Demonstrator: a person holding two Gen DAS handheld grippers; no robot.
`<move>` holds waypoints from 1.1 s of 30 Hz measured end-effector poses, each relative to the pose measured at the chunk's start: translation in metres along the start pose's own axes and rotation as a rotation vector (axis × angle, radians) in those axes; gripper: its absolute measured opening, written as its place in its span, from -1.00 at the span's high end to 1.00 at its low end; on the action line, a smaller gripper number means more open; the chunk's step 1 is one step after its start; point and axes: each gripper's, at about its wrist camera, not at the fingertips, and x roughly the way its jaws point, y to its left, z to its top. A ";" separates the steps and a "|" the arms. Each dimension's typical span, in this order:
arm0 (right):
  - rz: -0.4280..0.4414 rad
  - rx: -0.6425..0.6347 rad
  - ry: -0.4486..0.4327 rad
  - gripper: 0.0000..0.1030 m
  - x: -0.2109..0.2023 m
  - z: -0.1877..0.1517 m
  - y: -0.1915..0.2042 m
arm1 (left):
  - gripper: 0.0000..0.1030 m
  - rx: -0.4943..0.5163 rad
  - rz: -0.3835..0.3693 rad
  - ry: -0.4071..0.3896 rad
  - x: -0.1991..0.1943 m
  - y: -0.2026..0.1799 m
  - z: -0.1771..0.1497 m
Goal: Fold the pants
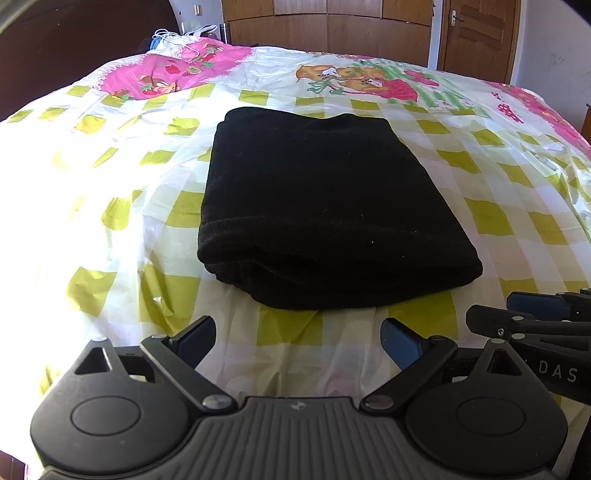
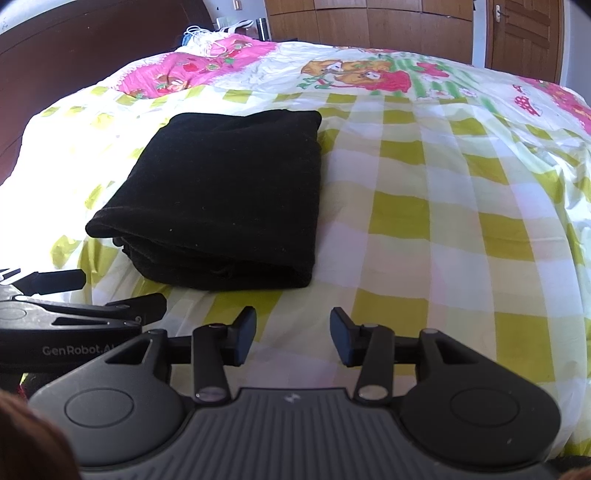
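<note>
The pants (image 1: pixel 325 206) lay on the bed (image 1: pixel 480 206) as a compact black rectangle, already folded into several layers; the stacked edges showed at the near side, facing both cameras. In the right wrist view the pants (image 2: pixel 221 199) sat to the left of centre, with the checked sheet bare on their right. The left gripper (image 1: pixel 299 341) was above the sheet just in front of the near edge of the pants, with its jaws wide apart and nothing between them. The right gripper (image 2: pixel 293 334) was beside it, also empty, with its jaws apart but less wide than the left ones. Neither gripper touched the cloth. At the far end of the bed there was a pink pillow (image 1: pixel 173 70) and behind it a wooden wardrobe (image 1: pixel 332 22). In my judgement the task was at its end or very near it: the folding looked complete, the bundle was tidy and fairly square, and no leg or waistband hung out. What could be left was only a small correction of the near layers, which looked a little uneven, or simply to draw the grippers away.
</note>
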 end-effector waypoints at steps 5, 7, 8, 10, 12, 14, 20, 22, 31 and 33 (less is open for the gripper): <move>-0.003 -0.001 0.004 0.08 0.000 0.000 0.000 | -1.00 0.007 0.009 0.005 0.001 -0.002 0.000; -0.002 -0.003 0.003 0.07 -0.001 -0.001 0.000 | -1.00 0.007 0.009 0.006 0.002 -0.002 0.000; -0.003 -0.003 0.002 0.07 -0.001 -0.001 0.000 | -1.00 0.007 0.009 0.007 0.002 -0.002 0.001; -0.002 -0.002 0.001 0.07 -0.001 -0.001 0.000 | -1.00 0.007 0.010 0.006 0.002 -0.002 0.000; -0.004 -0.004 0.000 0.07 -0.001 -0.001 0.001 | -1.00 0.008 0.010 0.006 0.002 -0.002 0.001; -0.002 -0.003 0.002 0.07 -0.001 -0.001 0.001 | -1.00 0.009 0.008 0.007 0.002 -0.002 0.001; -0.002 -0.004 0.004 0.06 0.000 -0.001 0.001 | -1.00 0.010 0.010 0.007 0.002 -0.002 0.000; -0.004 -0.006 0.006 0.06 0.000 -0.002 0.001 | -1.00 0.009 0.012 0.007 0.002 -0.002 0.000; 0.000 -0.009 0.009 0.05 0.001 -0.002 0.001 | -1.00 0.009 0.012 0.007 0.002 -0.002 0.000; 0.001 -0.008 0.009 0.05 0.001 -0.002 0.001 | -1.00 0.008 0.014 0.007 0.002 -0.002 0.000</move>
